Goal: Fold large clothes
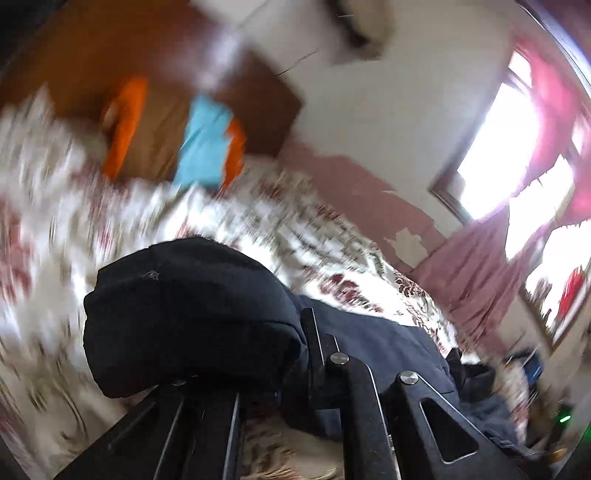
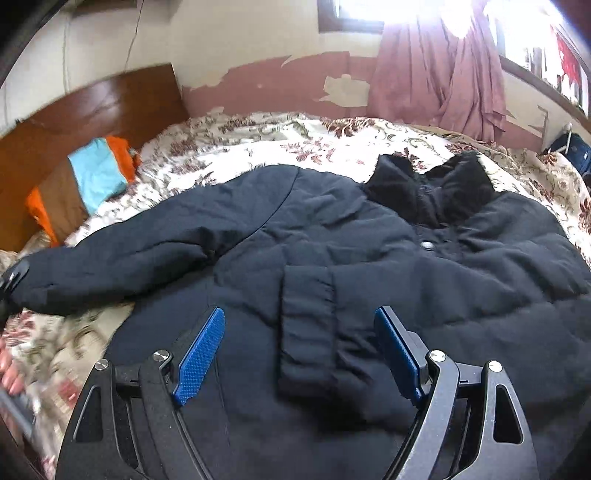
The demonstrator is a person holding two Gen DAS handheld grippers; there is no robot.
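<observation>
Headboard (image 2: 92, 110) first, over on the far left: brown wood, with an orange, brown and light blue folded blanket (image 2: 94, 173) leaning at its foot. Next to that is the bed (image 2: 258, 140) with its cream and red flowery cover, and my big dark navy puffer jacket (image 2: 369, 240) is lying flat on it, front up, collar pointing toward the far wall.

The jacket's sleeve (image 2: 122, 262) on the left side stretches out toward the left edge of the right wrist view, and that's where my left gripper (image 1: 314, 343) has it. Its jaws are closed tight on the cuff end, and the padded fabric bulges up in a fat lump right in front of that camera. The rest of that view is pretty smeared, so I can't make out much detail of the bed there. Down at the bottom left of the right wrist view you can just see my fingers (image 2: 9, 369) on the handle.

My right gripper (image 2: 299, 350) hangs over the lower front of the jacket, jaws spread wide, blue pads (image 2: 201, 354) apart with nothing pinched. A pocket flap (image 2: 306, 332) sits right between them.

Further right there's the snap button (image 2: 428, 244) on the placket, then the pink curtain (image 2: 443, 66) under the bright window (image 2: 369, 11) on the peeling wall.
</observation>
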